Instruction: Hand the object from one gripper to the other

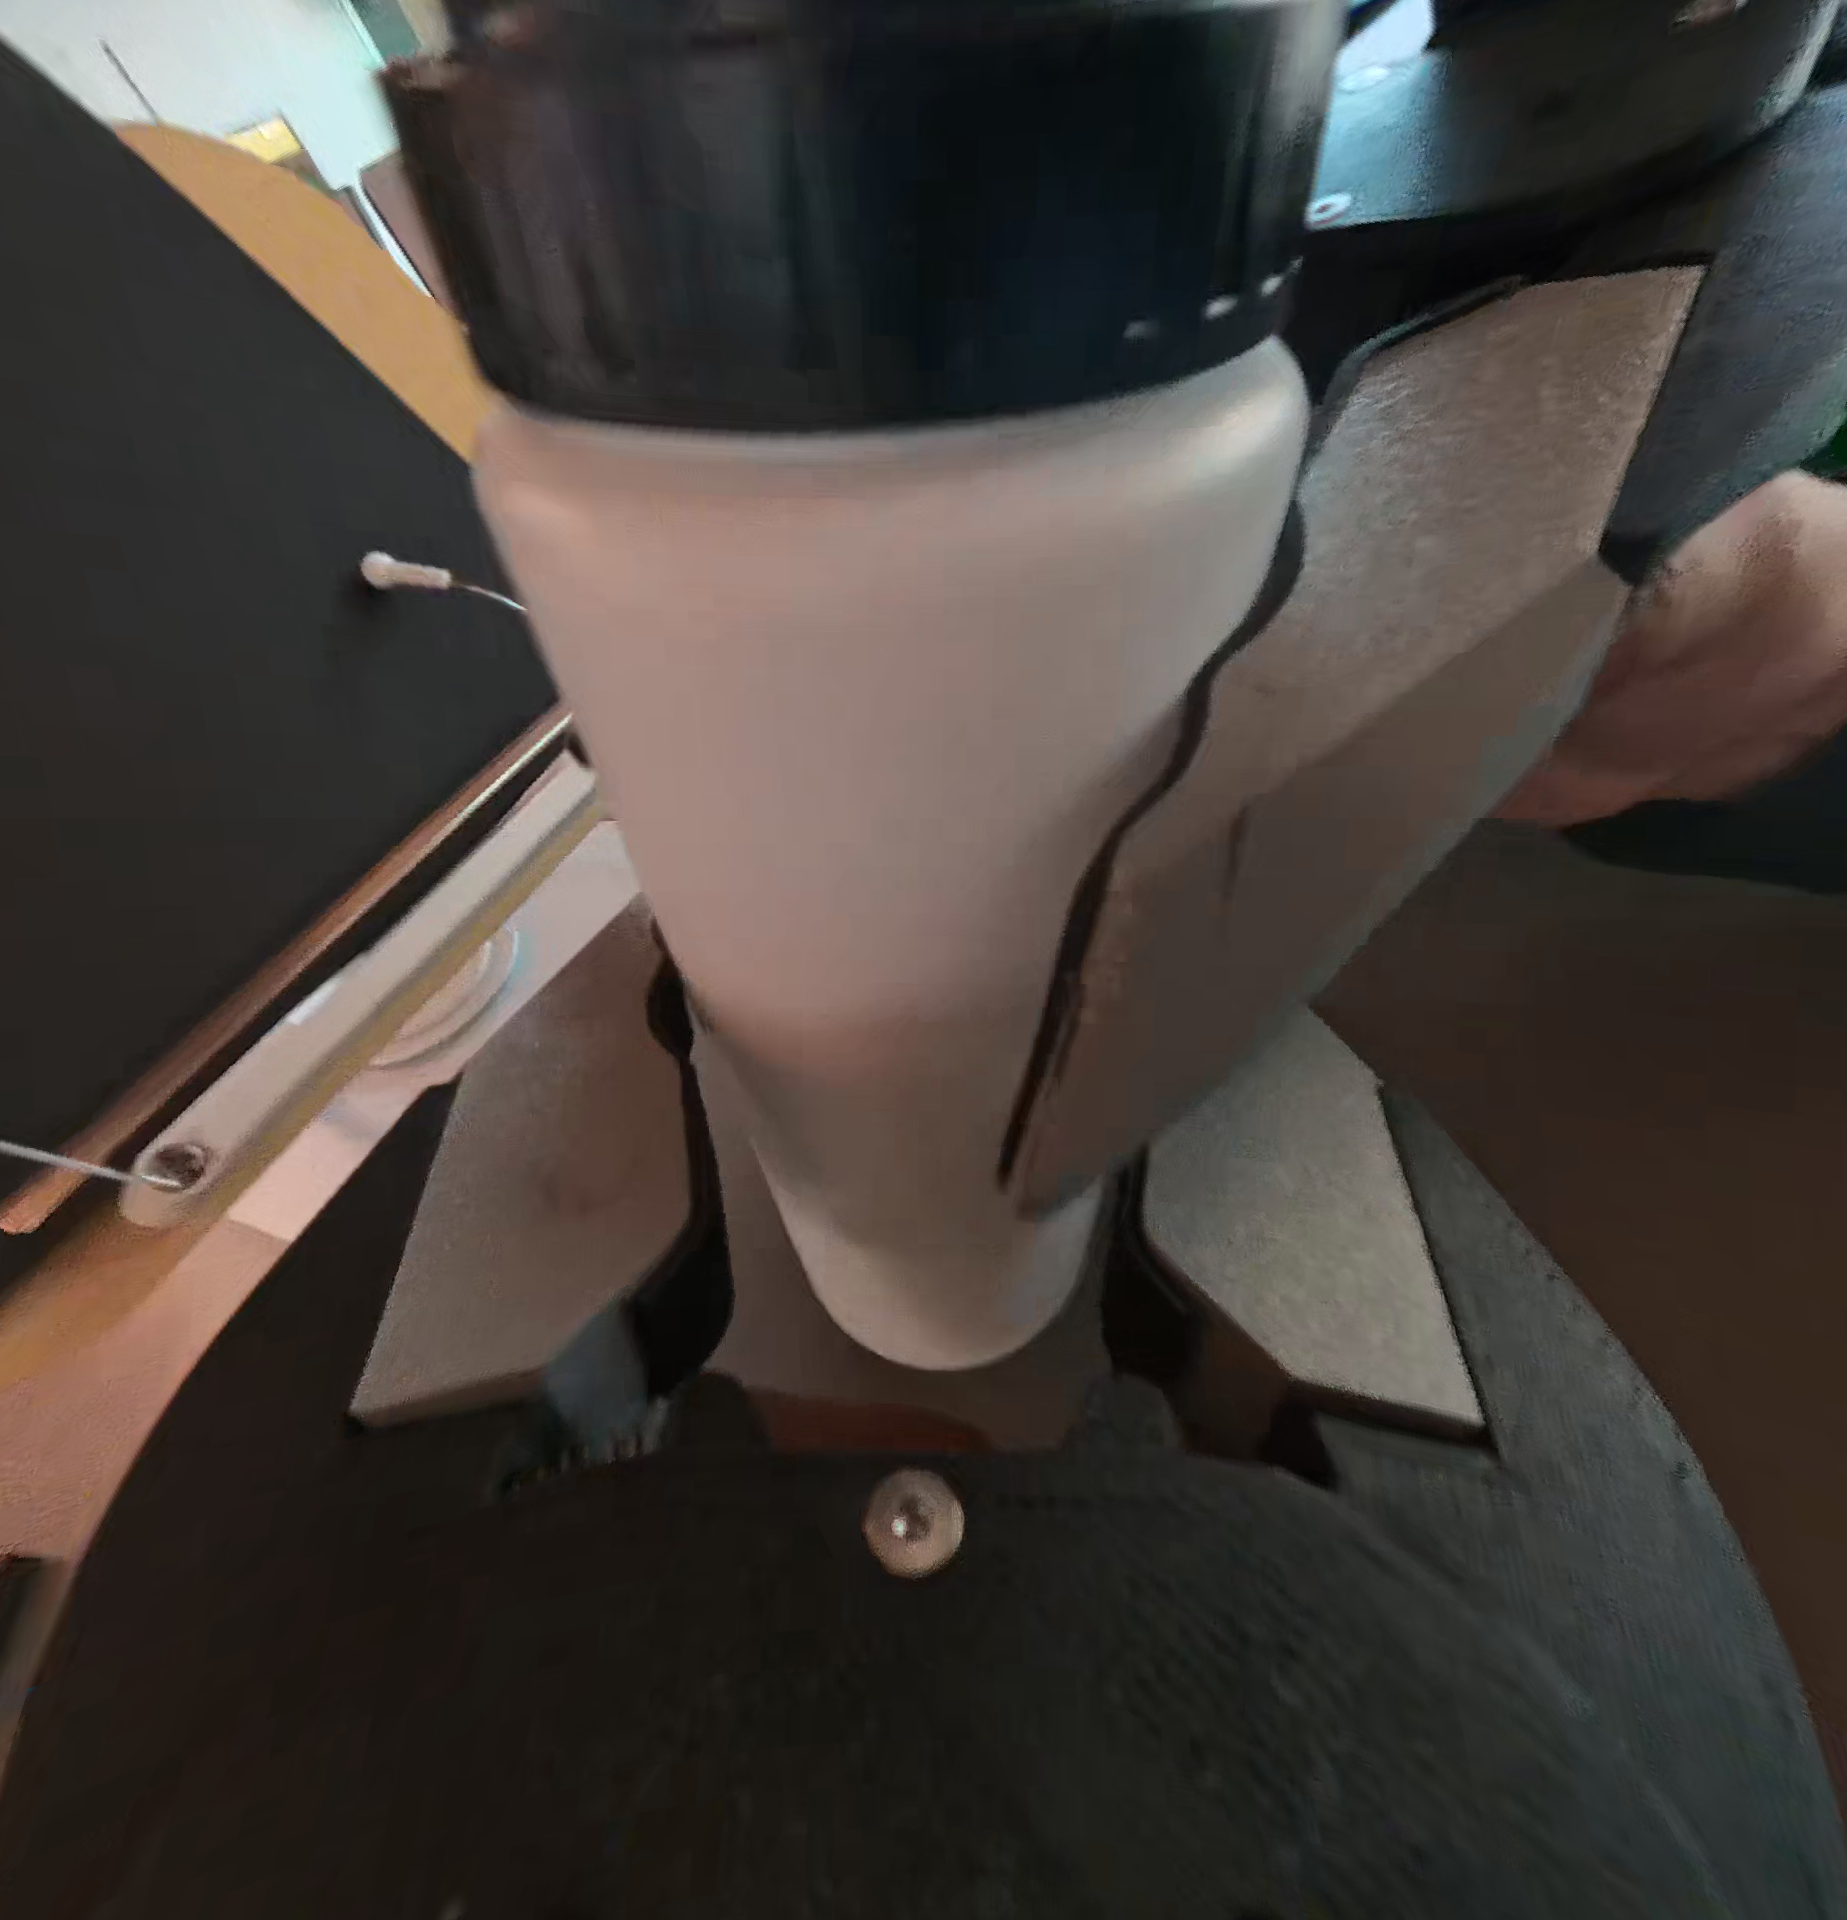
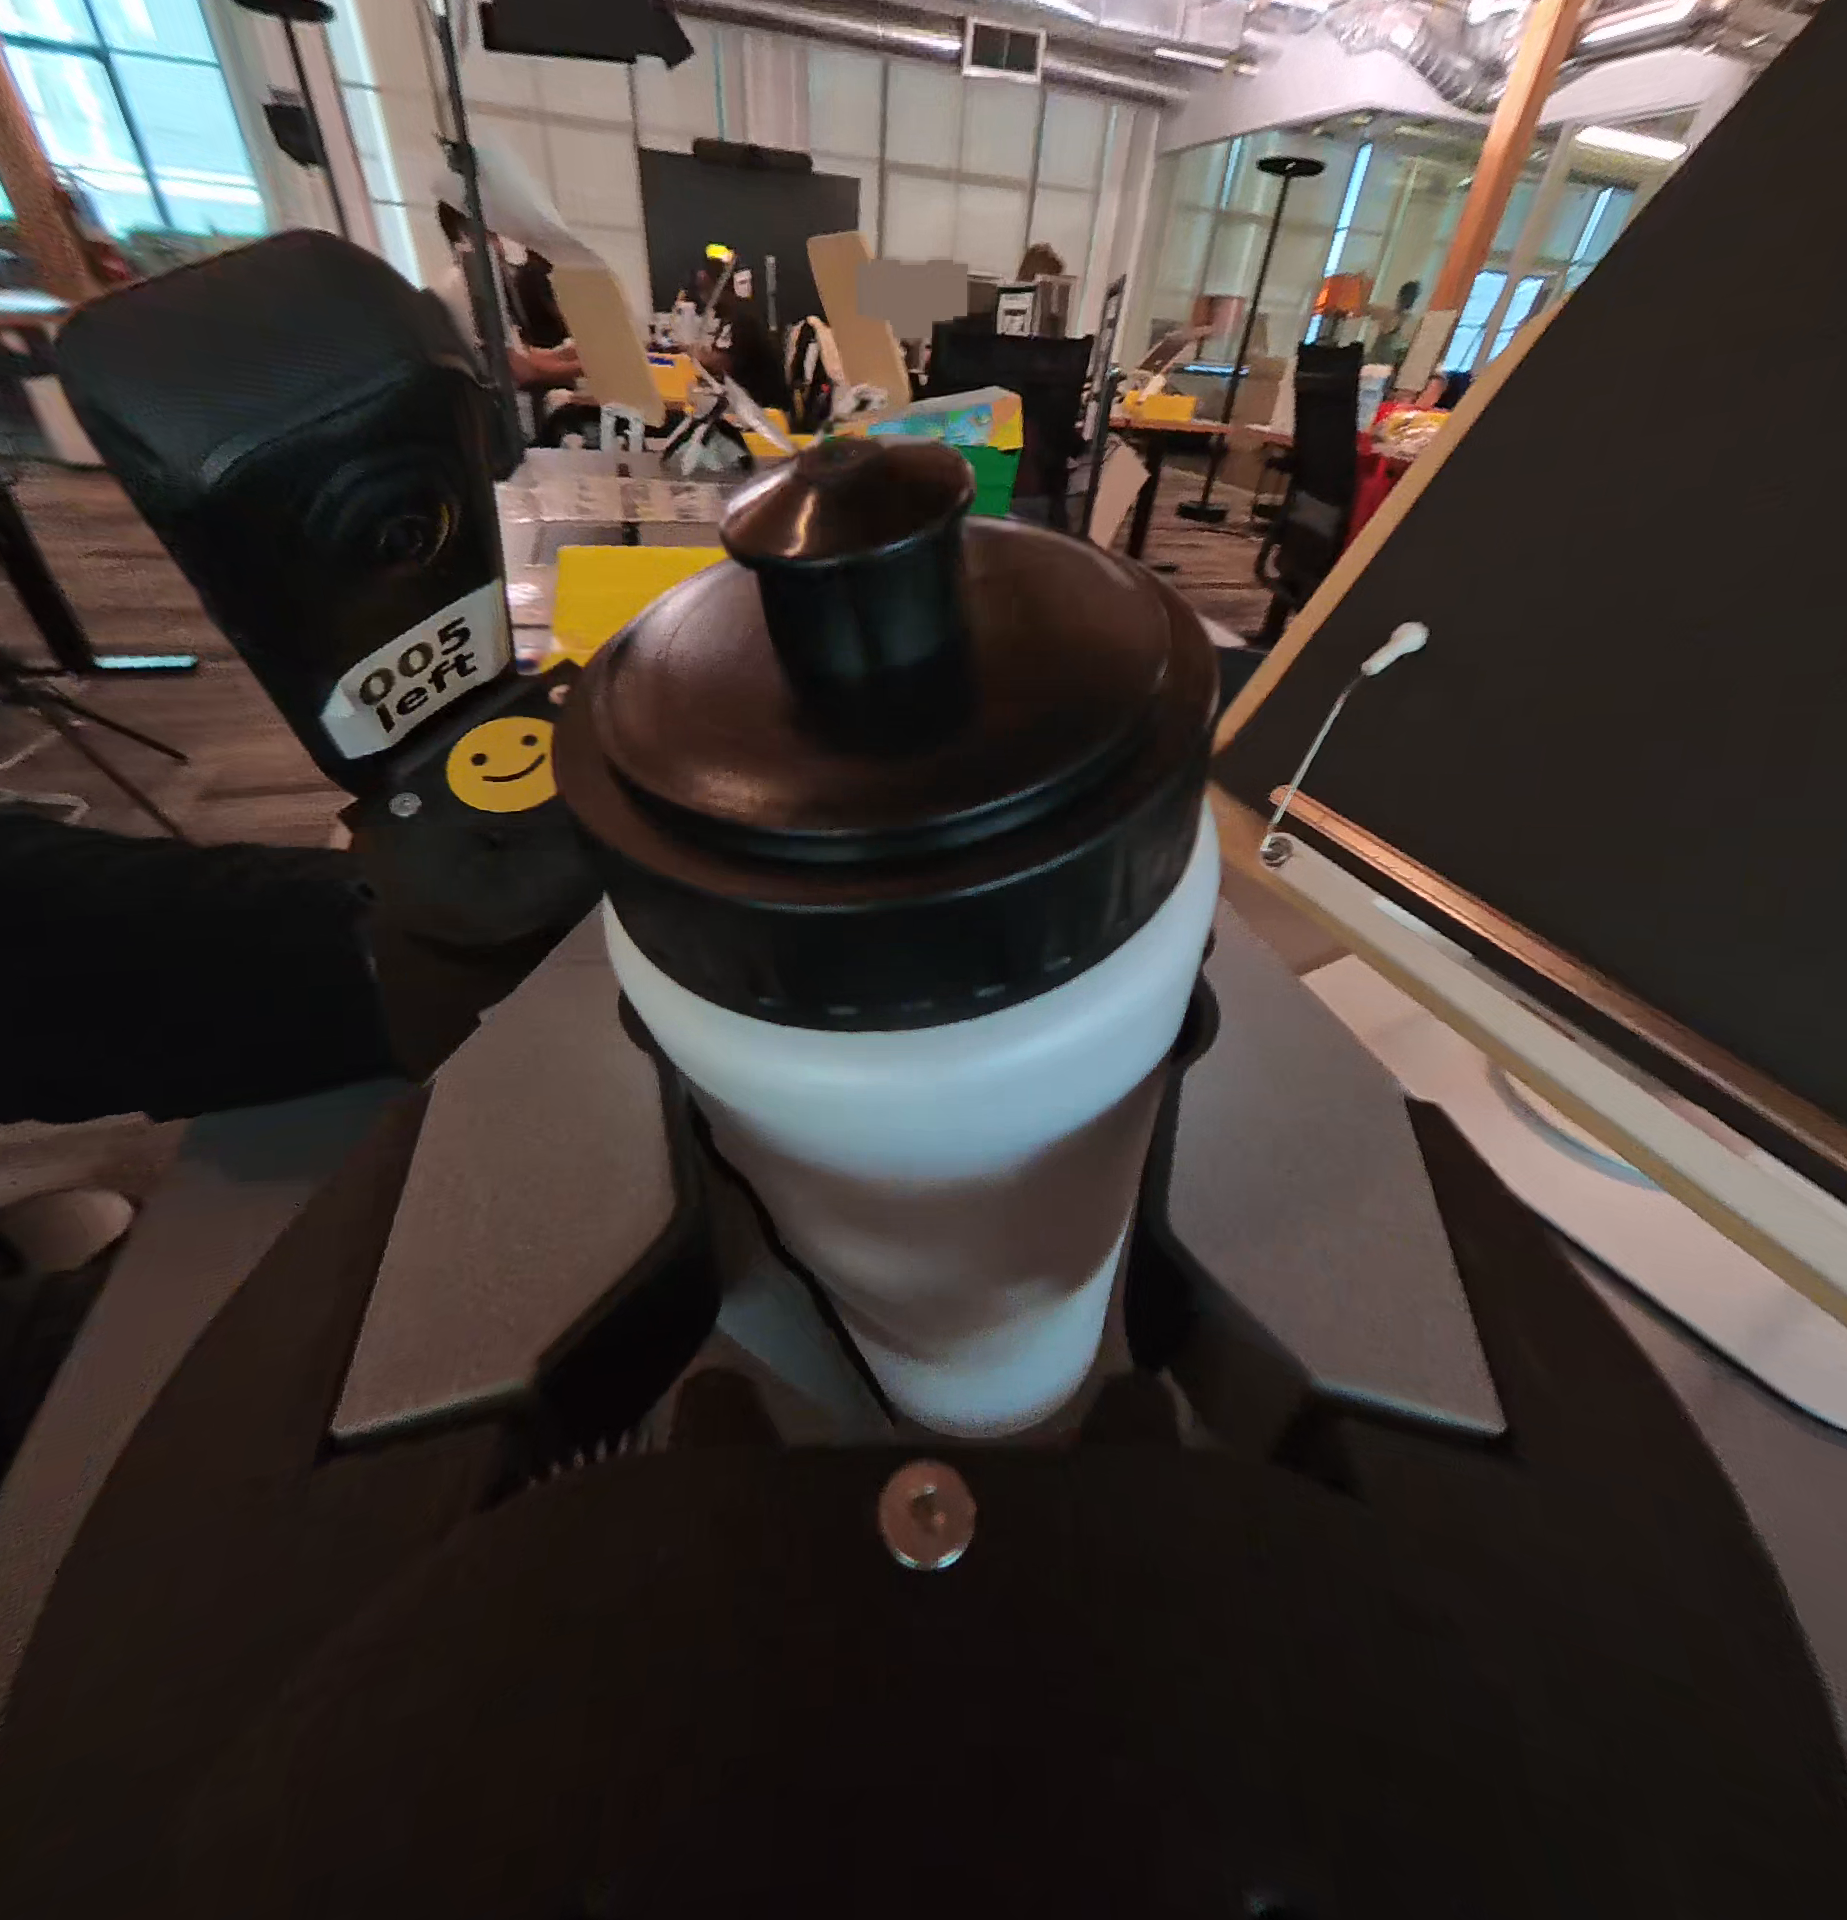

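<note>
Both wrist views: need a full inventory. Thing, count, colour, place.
bottle: one, white body with black spout cap, between the right gripper's fingers
board: one, black with a wooden edge, right of the bottle
smiley sticker: one, yellow, on the left gripper's body
bin: at least one, yellow, on a table behind the bottle
hand: one, at the right edge of the left wrist view, behind the right gripper
left gripper: one, black with grey pads, around the bottle's lower end; the blur hides whether it grips
right gripper: one, black with grey pads, shut on the bottle
</note>
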`<state>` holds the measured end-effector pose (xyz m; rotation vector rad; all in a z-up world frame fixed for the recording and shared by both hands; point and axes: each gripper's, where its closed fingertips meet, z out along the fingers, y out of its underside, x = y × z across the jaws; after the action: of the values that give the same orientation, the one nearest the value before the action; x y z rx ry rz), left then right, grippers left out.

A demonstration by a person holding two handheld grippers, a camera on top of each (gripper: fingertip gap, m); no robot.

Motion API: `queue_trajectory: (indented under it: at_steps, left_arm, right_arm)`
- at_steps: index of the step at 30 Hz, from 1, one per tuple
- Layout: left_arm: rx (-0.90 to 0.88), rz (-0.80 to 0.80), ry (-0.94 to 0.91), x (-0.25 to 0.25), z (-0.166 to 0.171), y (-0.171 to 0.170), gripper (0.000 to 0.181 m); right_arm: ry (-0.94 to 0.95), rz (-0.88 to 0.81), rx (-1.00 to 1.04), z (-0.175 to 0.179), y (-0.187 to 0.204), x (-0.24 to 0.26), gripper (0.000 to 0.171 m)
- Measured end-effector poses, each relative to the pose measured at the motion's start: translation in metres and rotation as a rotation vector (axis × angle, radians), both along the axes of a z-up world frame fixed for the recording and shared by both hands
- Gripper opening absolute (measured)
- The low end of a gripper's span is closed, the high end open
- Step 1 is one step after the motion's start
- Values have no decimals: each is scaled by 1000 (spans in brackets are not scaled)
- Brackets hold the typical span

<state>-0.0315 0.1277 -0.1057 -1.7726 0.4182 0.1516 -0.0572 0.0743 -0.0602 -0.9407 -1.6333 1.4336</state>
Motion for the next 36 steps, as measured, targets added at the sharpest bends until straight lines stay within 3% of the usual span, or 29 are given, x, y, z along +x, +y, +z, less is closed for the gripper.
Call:
queue_trajectory:
  at_steps: [2,4,11,15,16,19,21,22,23,25,28,33,36]
  left_arm:
    - [-6,-27,-58,-4,-5,-4,80]
    - [-76,3,-81,-17,-15,-7,89]
    - [-235,-107,-140,-14,-44,-30,92]
    - [-166,-281,-392,17,-19,-34,104]
    - [-144,-312,-460,23,-13,-34,100]
    - [-168,-445,-603,47,-4,-42,98]
    - [-199,-421,-595,48,-12,-37,98]
    - [-192,-406,-572,46,-14,-34,83]
    - [-190,-409,-531,46,-18,-33,79]
    - [-217,-382,-446,42,-25,-32,77]
    - [-141,-151,-274,2,-21,-23,77]
    - [59,330,309,-88,12,-33,76]
    - [71,422,690,-105,17,-40,72]
  right_arm:
    - [9,-62,64,-1,8,-4,97]
    - [49,-111,104,5,16,-2,96]
    - [153,15,-446,54,53,25,97]
    - [237,215,-595,76,44,48,96]
    - [255,247,-618,79,41,50,96]
    - [252,237,-595,74,33,43,96]
    - [239,241,-567,69,25,38,96]
    - [226,263,-573,66,21,37,96]
    - [207,283,-577,64,16,35,96]
    - [164,289,-540,56,12,31,96]
    - [130,167,-491,47,30,23,86]
    - [18,-209,-249,15,83,9,126]
    - [56,-453,24,16,109,15,131]
